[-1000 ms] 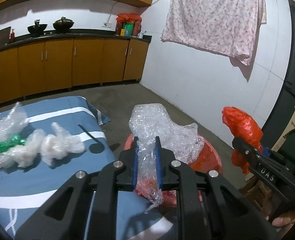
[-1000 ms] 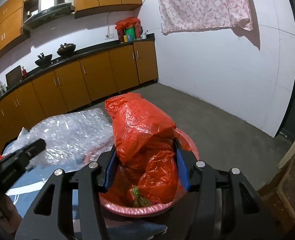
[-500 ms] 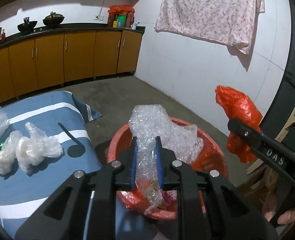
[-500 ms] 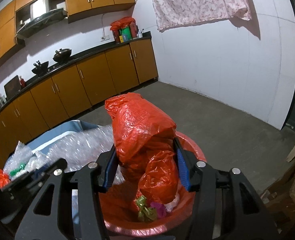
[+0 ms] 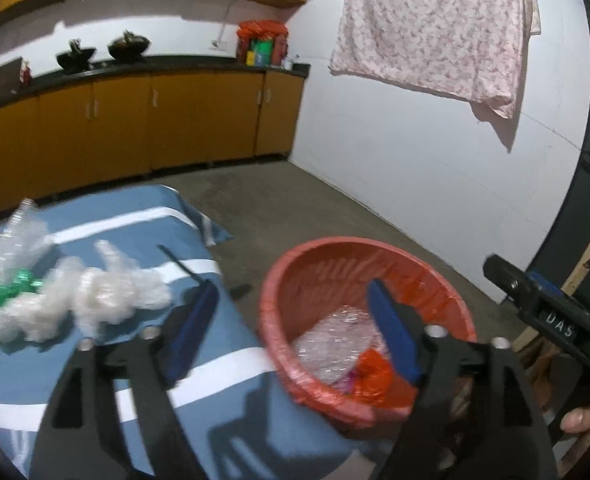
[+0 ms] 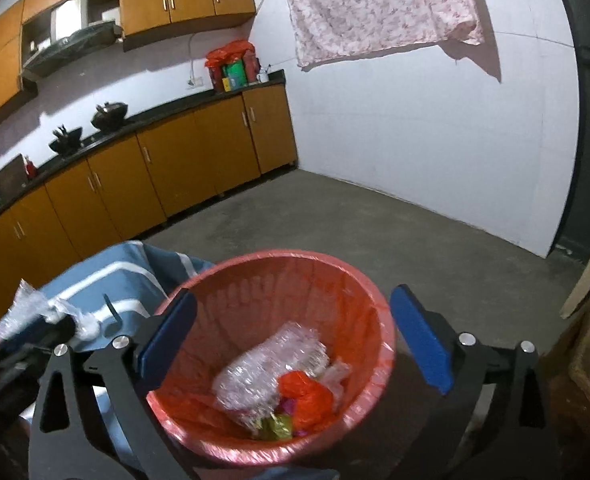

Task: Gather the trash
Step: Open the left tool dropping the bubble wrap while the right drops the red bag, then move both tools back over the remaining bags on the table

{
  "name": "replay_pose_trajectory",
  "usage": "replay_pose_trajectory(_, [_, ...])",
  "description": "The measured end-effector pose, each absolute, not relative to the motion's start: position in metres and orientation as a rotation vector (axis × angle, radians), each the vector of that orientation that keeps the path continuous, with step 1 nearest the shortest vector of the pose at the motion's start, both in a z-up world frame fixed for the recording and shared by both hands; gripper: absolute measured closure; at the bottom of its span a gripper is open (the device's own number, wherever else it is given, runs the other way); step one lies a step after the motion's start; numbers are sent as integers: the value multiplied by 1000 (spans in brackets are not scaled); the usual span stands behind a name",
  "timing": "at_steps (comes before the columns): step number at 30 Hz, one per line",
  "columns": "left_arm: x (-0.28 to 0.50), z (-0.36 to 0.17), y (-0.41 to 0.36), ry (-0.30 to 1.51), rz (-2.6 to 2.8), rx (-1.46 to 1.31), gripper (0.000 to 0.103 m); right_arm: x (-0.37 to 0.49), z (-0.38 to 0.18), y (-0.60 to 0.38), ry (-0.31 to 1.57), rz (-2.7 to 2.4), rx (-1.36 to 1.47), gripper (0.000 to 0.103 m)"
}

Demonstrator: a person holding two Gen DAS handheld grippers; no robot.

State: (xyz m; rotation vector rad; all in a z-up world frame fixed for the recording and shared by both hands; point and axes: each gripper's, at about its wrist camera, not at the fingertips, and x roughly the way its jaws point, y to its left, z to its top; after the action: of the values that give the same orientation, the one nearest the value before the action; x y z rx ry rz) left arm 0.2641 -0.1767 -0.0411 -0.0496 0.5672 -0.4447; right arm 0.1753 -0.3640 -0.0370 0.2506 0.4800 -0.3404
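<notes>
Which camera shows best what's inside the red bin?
The right wrist view: it looks straight down into the bin, showing bubble wrap, a red bag and small wrappers. In the left wrist view the bin is seen from the side, with a finger covering part of its contents.

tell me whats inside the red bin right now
Inside the bin lie a bubble wrap wad, a crumpled red bag, and small green and pink scraps beneath them. Anything deeper is covered by that pile. Both claws, left and right, are open and empty.
</notes>
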Motion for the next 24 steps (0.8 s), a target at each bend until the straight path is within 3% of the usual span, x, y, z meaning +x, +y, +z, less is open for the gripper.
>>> replay_pose_trajectory(8, [228,-36,-122,508,-326,44,5,174,-42,-346,531,-335,221,4])
replay_pose_trajectory(24, [198,-51,76,516,144,-29,4,213,-33,-214,542,-66,145,4])
